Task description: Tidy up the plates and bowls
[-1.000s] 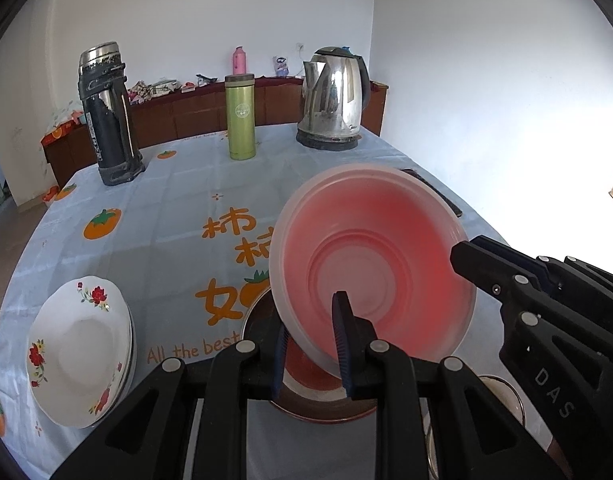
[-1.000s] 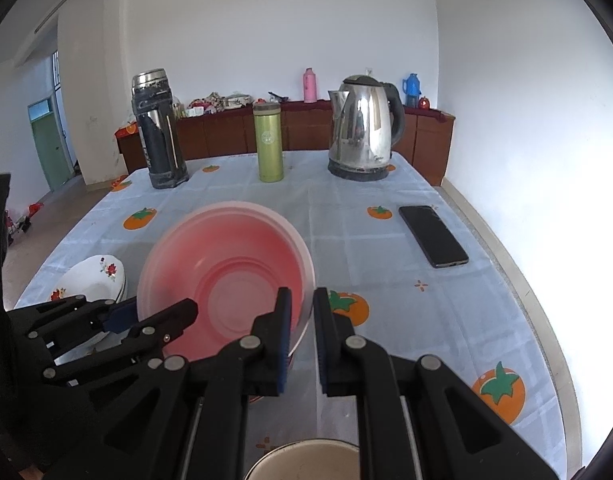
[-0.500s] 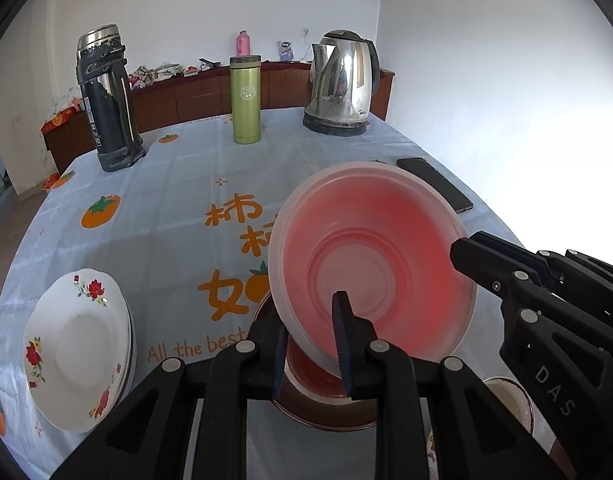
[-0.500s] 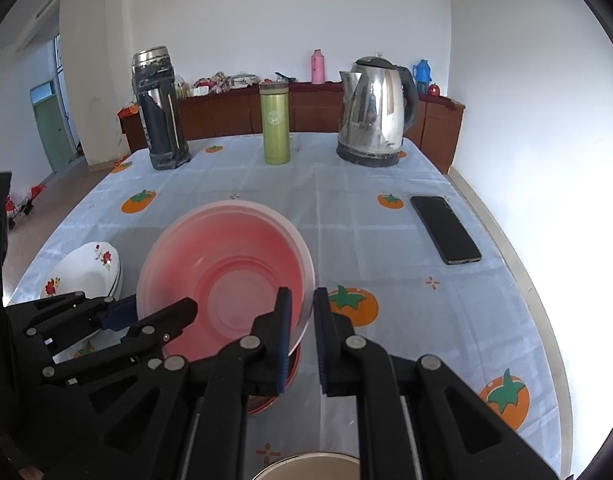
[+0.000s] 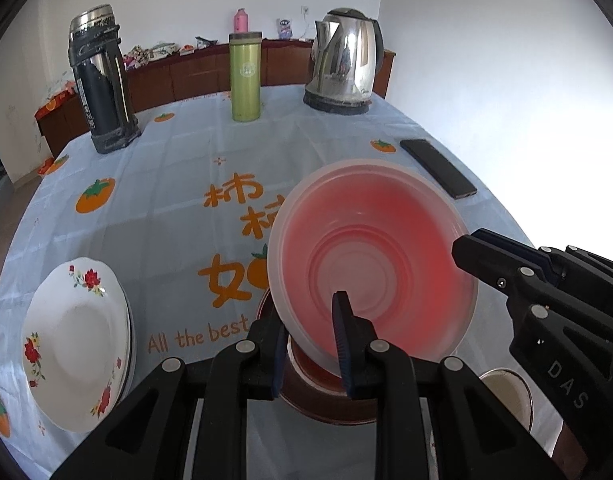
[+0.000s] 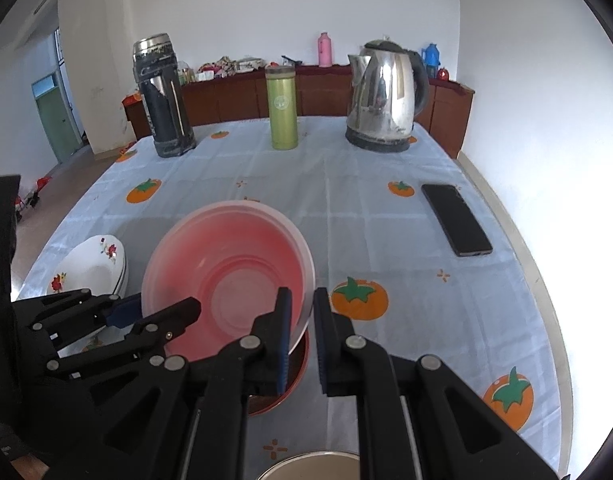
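Since a second ago you have lifted the pink bowl higher above the brown dish, and the bench sits farther off. Your left gripper and right gripper are each clamped on its near rim. It is translucent, round, tilted, its opening facing you

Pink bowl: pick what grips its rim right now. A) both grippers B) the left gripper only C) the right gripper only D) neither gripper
A: the left gripper and the right gripper each pinch the rim of the pink bowl, one on either side.
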